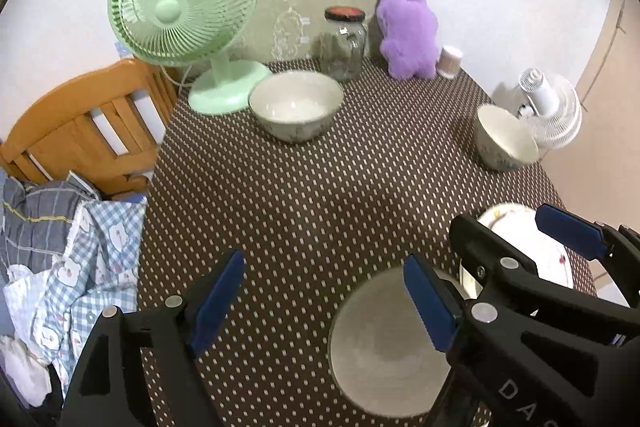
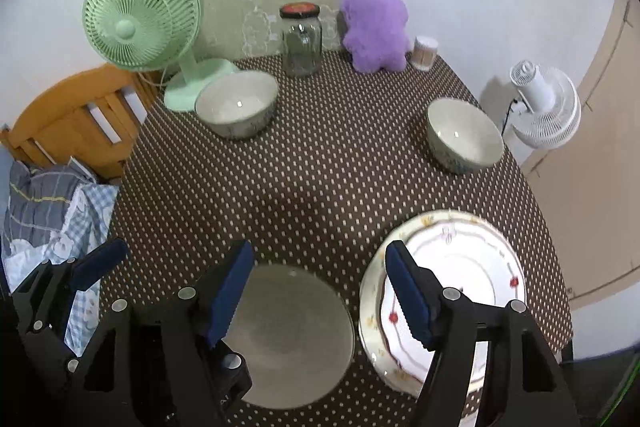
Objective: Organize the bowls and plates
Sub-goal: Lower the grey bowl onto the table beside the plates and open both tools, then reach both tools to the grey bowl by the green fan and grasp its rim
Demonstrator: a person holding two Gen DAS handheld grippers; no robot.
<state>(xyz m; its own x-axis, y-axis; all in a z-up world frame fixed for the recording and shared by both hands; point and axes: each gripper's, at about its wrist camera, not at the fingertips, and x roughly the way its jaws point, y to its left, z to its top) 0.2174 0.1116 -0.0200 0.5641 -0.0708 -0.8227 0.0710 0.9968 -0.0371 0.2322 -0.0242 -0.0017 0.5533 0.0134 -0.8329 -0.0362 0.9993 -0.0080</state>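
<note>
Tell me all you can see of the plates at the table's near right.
The plates are a stack of at least two, seemingly glazed ceramic: a white top one with red flowers and a dark scalloped line, on a larger cream one with yellow sprigs. They lie flat on the dotted tablecloth, beside the near bowl. The right hand-held gripper, open, hovers nearby.
</note>
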